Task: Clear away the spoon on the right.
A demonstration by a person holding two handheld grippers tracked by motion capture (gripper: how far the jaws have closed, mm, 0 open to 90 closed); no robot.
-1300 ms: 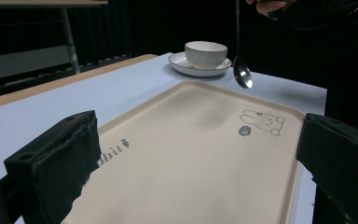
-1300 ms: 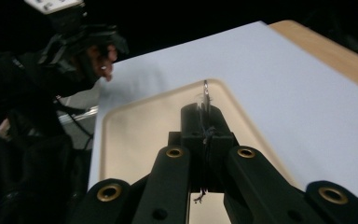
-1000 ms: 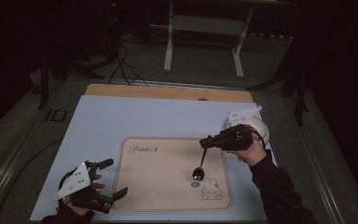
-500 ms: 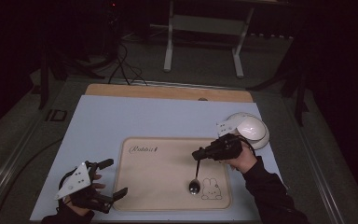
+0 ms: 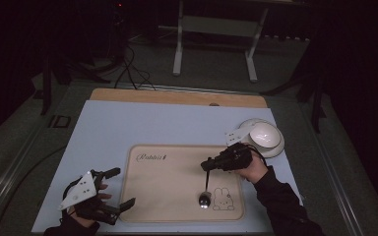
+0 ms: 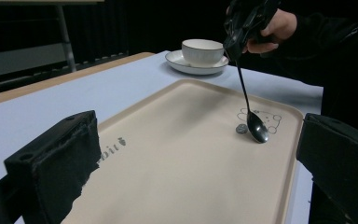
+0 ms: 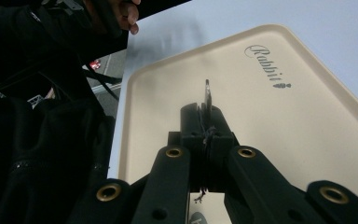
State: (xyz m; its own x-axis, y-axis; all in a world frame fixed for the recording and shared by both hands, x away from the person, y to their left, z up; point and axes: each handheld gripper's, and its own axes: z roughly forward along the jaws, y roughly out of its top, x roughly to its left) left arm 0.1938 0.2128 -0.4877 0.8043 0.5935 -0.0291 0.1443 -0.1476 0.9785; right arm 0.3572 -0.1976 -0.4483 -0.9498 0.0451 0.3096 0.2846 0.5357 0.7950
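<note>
Between the right gripper jaws, clamped tight, sits a dark spoon handle, bowl down on the beige tray by the rabbit drawing. Left gripper sits wide open, holding nothing, at the bench's near-left corner.

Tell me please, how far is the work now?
Done: the spoon is over the tray, away from the cup. In hand: the right tool grips its handle, bowl end at the tray surface. Left: releasing it. The left tool waits open.

Glossy dark metal spoon, smooth matt beige plastic tray, glazed white ceramic cup.
</note>
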